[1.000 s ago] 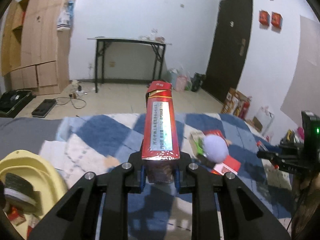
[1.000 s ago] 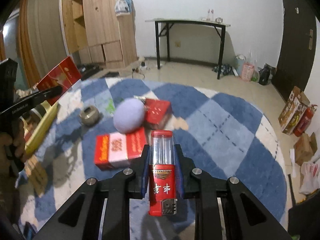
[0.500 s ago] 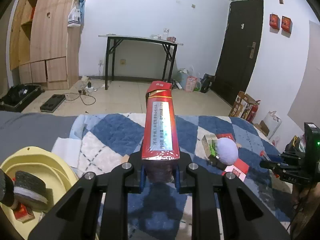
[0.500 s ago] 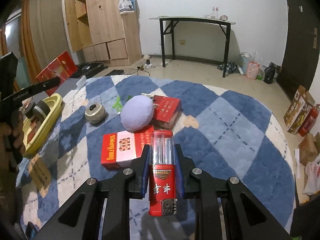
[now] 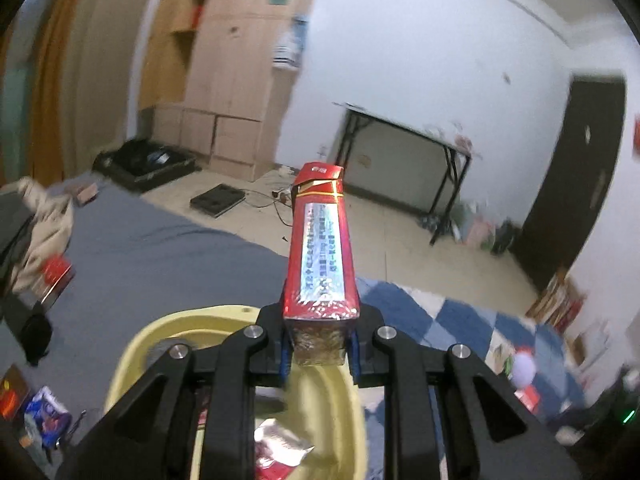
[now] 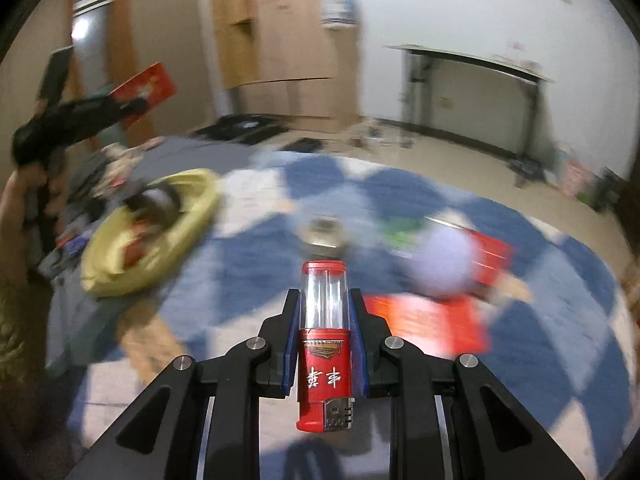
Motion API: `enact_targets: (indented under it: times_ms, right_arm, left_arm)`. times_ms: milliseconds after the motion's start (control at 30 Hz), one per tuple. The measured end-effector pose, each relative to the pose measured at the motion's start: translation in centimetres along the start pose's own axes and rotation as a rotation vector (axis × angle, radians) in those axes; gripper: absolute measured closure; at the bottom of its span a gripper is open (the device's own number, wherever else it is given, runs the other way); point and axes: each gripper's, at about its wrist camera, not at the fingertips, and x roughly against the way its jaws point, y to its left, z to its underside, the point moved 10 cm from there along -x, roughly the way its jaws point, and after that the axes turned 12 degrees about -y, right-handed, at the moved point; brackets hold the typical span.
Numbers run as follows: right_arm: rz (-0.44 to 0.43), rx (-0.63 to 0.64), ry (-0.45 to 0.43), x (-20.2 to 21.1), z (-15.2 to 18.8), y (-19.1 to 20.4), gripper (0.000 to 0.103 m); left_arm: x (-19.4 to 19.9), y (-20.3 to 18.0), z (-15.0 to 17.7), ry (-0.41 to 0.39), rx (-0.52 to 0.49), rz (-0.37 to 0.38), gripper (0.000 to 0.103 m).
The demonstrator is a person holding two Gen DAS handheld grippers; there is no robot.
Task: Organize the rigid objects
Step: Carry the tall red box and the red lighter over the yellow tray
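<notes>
Right wrist view, blurred by motion: a blue and white checked blanket (image 6: 460, 216) covers the bed. On its left part lies a yellow basin (image 6: 192, 216) with dark and red items inside, too smeared to name. Right of centre sit a lilac ball (image 6: 444, 264), touching a red box (image 6: 490, 258) behind it, and a flatter red pack (image 6: 432, 320) in front. A small round tin (image 6: 324, 234) lies between basin and ball. The right claw (image 6: 325, 320) is clenched on a red lighter (image 6: 325, 360) with a clear top, held upright above the blanket. At far left, a hand (image 6: 24, 196) raises the left claw (image 6: 124, 106), which grips a red carton (image 6: 146, 86).

From the left wrist, that claw (image 5: 319, 346) is clamped on the carton's (image 5: 320, 248) near end; the carton juts forward, directly above the basin (image 5: 132, 364). A foil packet (image 5: 282, 450) lies in the basin.
</notes>
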Motion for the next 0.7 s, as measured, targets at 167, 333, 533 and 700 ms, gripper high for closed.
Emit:
enact_targets:
  times_ms: [167, 333, 533, 700]
  right_arm:
    - [-0.254, 0.154, 0.101, -4.6, 0.1, 10.7, 0.081]
    - [-0.410, 0.304, 0.129, -8.3, -1.3, 18.6, 0.081]
    - [-0.460, 0.377, 0.139, -14.7, -2.6, 23.5, 0.081]
    - [-0.438, 0.454, 0.191, -18.4, -1.1, 25.7, 0.081]
  left_arm:
    - [0.9, 4.2, 0.4, 0.062, -0.046, -0.085, 0.080]
    - [-2.1, 8.3, 4.0, 0.205, 0.017, -0.172, 0.080]
    - [-4.7, 10.1, 9.2, 0.384, -0.023, -0.245, 0.080]
    - [-5.4, 9.7, 9.7, 0.397, -0.016, -0.207, 0.080]
